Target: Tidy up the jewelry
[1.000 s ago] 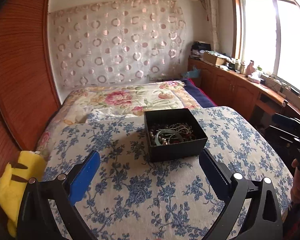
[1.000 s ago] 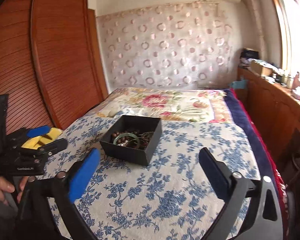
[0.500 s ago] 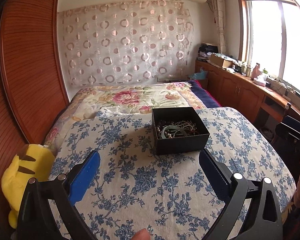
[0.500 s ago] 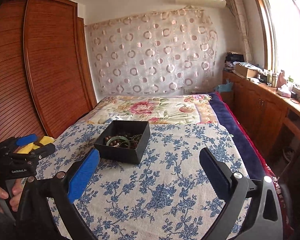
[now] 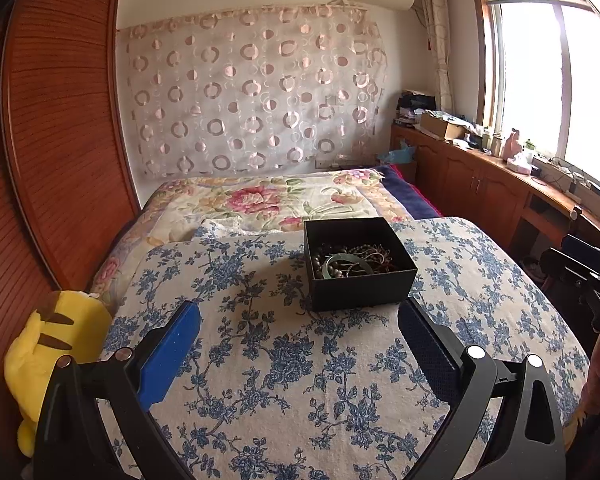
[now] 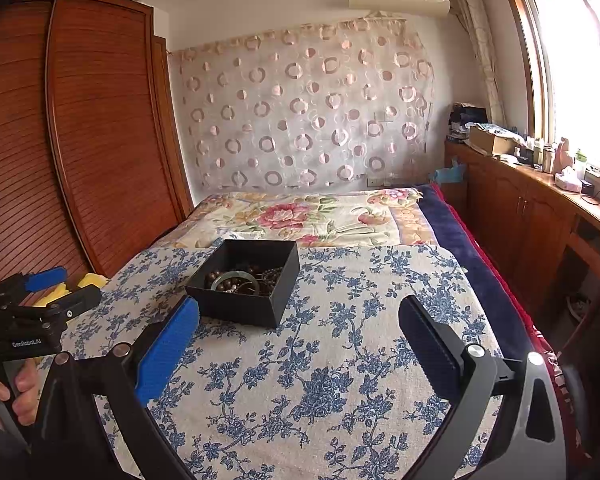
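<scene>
A black open box (image 5: pixel 358 264) (image 6: pixel 246 280) sits on the blue-flowered cloth (image 5: pixel 284 360) (image 6: pixel 340 352) over the bed. Inside lie dark bead strands (image 5: pixel 370 254) and a pale green bangle (image 5: pixel 348 266) (image 6: pixel 234 280). My left gripper (image 5: pixel 300 332) is open, held short of the box with nothing between its fingers. My right gripper (image 6: pixel 300 332) is open too, nearer than the box and to its right, empty. The left gripper's body (image 6: pixel 32 316) shows at the left edge of the right wrist view, held by a hand (image 6: pixel 4 396). The right gripper's body (image 5: pixel 584 272) shows at the right edge of the left wrist view.
A yellow plush toy (image 5: pixel 52 356) lies at the bed's left edge beside the wooden wardrobe (image 5: pixel 60 140). A floral quilt (image 5: pixel 268 200) covers the far half of the bed. A wooden counter (image 5: pixel 496 176) with clutter runs under the window on the right.
Both grippers have drawn back and risen a little, so the box looks smaller and farther off. Both stay open. The box and jewelry have not moved.
</scene>
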`<state>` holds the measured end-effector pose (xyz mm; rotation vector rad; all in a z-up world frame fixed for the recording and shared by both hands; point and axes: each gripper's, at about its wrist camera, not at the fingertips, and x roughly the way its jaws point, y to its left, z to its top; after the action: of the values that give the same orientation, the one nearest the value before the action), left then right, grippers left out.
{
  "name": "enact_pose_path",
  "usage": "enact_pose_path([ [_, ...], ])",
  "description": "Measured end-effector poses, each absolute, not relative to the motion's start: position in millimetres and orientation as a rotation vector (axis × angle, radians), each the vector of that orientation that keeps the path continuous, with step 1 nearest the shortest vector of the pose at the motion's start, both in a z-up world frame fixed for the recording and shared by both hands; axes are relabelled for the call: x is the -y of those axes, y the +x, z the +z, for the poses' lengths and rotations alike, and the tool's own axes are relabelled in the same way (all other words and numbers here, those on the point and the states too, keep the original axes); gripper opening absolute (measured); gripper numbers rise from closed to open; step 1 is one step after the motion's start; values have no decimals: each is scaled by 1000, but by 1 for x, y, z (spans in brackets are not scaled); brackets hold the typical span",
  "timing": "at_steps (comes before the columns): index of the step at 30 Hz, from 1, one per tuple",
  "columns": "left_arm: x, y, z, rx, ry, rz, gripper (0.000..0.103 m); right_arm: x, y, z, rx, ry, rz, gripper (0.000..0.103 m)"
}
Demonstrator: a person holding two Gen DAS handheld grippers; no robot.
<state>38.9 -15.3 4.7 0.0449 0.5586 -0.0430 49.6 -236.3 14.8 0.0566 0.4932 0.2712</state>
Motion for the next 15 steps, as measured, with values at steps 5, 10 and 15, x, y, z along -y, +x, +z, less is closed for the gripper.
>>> enact_pose_path([
  [5,17,37,5,-550,43,-38,96,235,50,12,-492,56,275,101],
  [10,16,36,6,-547,41,-36,96,232,49,12,-493,50,282,101],
  [15,16,35,7,-546,39,-38,96,230,48,12,-490,50,283,101],
])
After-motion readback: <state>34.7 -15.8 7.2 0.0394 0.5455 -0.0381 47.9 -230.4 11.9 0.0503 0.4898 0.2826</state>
